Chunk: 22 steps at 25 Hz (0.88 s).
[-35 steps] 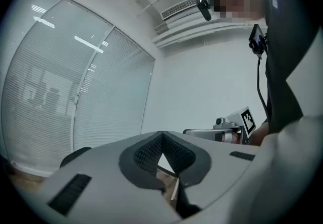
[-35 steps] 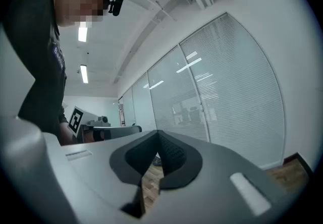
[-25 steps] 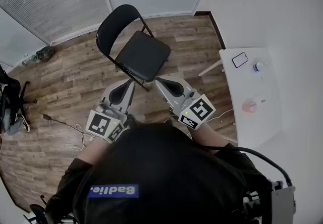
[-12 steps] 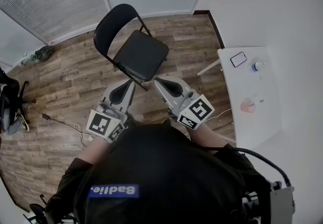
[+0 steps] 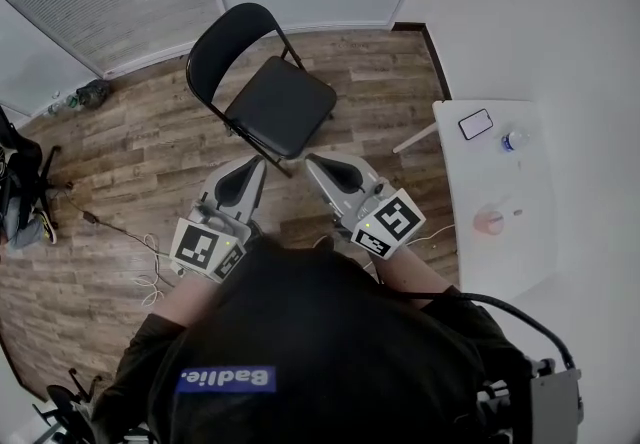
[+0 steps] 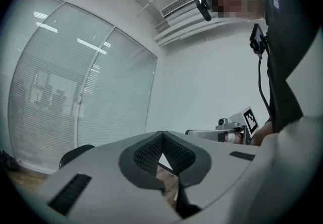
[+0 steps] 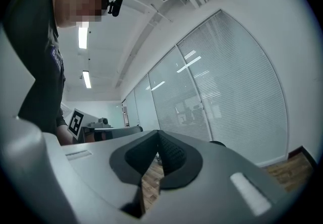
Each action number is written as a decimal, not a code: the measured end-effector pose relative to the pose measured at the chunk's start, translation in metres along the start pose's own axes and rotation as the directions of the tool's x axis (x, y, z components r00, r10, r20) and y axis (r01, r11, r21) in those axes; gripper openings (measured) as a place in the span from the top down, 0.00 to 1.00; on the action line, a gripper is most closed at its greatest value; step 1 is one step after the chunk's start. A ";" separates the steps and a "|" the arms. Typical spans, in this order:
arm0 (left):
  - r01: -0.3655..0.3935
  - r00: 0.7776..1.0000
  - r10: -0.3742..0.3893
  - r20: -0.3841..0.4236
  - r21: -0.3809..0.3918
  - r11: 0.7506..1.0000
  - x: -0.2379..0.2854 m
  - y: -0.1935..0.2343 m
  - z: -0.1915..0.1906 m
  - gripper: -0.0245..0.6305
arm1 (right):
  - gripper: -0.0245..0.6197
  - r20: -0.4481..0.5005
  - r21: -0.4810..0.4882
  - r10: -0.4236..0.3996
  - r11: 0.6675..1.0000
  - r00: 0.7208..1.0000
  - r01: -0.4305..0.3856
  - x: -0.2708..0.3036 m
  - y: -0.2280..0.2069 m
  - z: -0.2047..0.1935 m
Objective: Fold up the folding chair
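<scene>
Standing unfolded on the wood floor (image 5: 140, 152) near its far edge, the black folding chair (image 5: 272, 104) faces the person. Left gripper (image 5: 254, 165) and right gripper (image 5: 313, 163), both closed and empty, point level toward it without touching, likely lined up for the approach.

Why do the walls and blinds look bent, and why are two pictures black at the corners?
Head view: a wide lens bows the floorboards; the folding chair is sharp. Left gripper view: a fisheye lens blackens the corners, curves the blinds, makes the shut left tongs loom. Right gripper view: the same round the right tongs, plus a glaring ceiling light.
</scene>
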<state>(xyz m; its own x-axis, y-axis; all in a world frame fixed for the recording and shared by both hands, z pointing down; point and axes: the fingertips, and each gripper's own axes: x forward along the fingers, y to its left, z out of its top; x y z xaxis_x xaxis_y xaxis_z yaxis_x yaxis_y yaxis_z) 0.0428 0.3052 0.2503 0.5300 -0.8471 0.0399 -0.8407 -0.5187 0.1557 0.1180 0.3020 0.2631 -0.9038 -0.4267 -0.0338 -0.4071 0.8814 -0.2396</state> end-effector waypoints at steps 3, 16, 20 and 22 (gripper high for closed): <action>-0.029 1.000 0.029 0.002 0.016 0.999 0.005 0.010 0.001 0.96 | 0.96 -0.009 0.017 0.001 1.000 1.000 -0.001 0.001 -0.012 -0.006; 0.057 0.998 -0.056 -0.010 0.091 0.994 0.061 0.130 0.023 0.96 | 0.96 -0.047 0.015 -0.065 0.998 0.997 0.065 0.106 -0.077 -0.003; 0.101 0.995 -0.100 -0.010 0.094 0.991 0.081 0.174 0.034 0.96 | 0.96 -0.052 0.008 -0.087 0.996 0.995 0.087 0.150 -0.093 0.001; 0.128 0.992 -0.127 -0.014 0.090 0.988 0.091 0.191 0.037 0.96 | 0.96 -0.055 0.003 -0.103 0.995 0.993 0.103 0.170 -0.100 0.004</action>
<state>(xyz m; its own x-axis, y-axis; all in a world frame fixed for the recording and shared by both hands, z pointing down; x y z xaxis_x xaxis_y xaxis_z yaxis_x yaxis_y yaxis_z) -0.0739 0.1242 0.2471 0.6342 -0.7724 0.0338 -0.7725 -0.6312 0.0700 0.0055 0.1404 0.2774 -0.8631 -0.5030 0.0442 -0.4975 0.8322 -0.2449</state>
